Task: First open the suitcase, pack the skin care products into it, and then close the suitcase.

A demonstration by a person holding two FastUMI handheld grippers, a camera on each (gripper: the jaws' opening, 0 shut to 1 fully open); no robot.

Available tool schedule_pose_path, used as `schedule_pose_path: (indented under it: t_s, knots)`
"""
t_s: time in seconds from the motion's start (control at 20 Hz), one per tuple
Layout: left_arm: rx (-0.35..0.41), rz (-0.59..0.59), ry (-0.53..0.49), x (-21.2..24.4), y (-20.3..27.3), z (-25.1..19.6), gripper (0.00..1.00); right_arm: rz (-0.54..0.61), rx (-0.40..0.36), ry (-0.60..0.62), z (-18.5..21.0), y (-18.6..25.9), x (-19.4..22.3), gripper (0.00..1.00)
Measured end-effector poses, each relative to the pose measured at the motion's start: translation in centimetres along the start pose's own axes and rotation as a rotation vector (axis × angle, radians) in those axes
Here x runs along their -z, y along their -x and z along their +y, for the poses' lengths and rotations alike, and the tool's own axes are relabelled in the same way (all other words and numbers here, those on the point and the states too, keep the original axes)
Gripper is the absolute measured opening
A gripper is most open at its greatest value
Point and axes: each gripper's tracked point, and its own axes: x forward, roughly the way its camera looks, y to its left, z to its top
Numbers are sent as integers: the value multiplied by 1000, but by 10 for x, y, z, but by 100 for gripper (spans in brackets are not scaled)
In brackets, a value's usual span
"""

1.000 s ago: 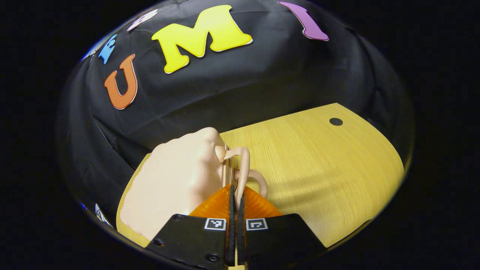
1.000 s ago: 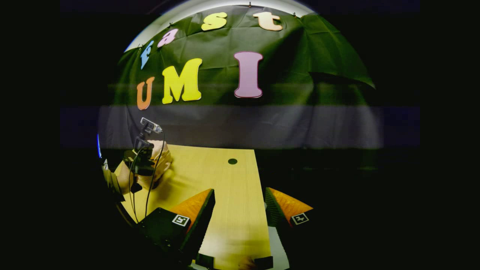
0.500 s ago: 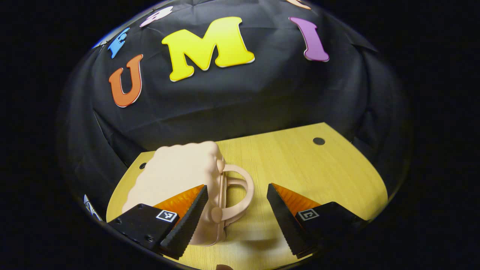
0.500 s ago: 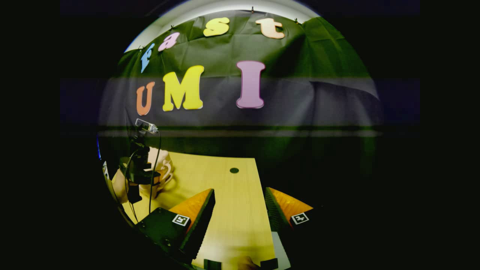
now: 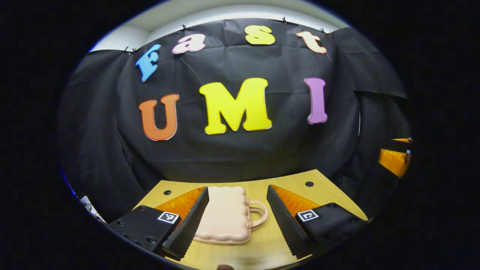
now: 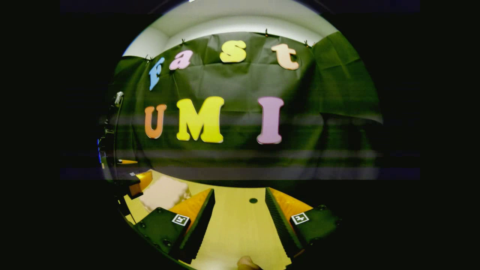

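Note:
A small pale pink suitcase (image 5: 225, 219) lies flat and closed on the wooden table (image 5: 330, 204), its loop handle (image 5: 259, 214) pointing right. My left gripper (image 5: 237, 188) is open, held back from the case, with the case showing between its fingers and untouched. In the right gripper view the same suitcase (image 6: 163, 193) sits at the left, beside the left gripper (image 6: 135, 180). My right gripper (image 6: 239, 190) is open over bare table with nothing between its fingers. It also appears at the far right edge of the left gripper view (image 5: 393, 157).
The table (image 6: 232, 232) has small dark cable holes (image 5: 309, 184) (image 6: 253, 200) near its back edge. The black cloth wall stands close behind the table. A fingertip of the person's hand (image 6: 247, 264) shows at the bottom edge.
My left gripper was shut on the suitcase handle a second ago; it has opened and drawn back and tilted up. The suitcase now lies flat. The right gripper also tilted upward.

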Motion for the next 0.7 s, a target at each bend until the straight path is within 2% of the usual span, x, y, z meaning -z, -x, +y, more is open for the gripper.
schedule_pose_path:
  t_s: [0.1,0.15,0.25,0.4,0.5,0.55,0.7]
  knots:
    - [-78,-26,-27,-13,19,38,98,-29,-1,-13,27,6,-16,80]
    - [-82,-38,-35,-17,27,50,99,-40,-3,-19,39,9,-20,79]
    - [-68,-49,-19,-16,48,62,98,-55,-25,-27,73,18,-22,80]
    - [-40,-67,10,-11,72,78,98,-23,-56,5,114,27,-4,80]
    - [-16,-74,34,-3,77,84,94,-2,-88,33,140,35,7,80]
    - [-3,-57,51,6,76,87,98,6,-96,50,150,38,12,80]
    - [1,-43,90,19,77,104,99,16,-112,93,174,46,19,80]
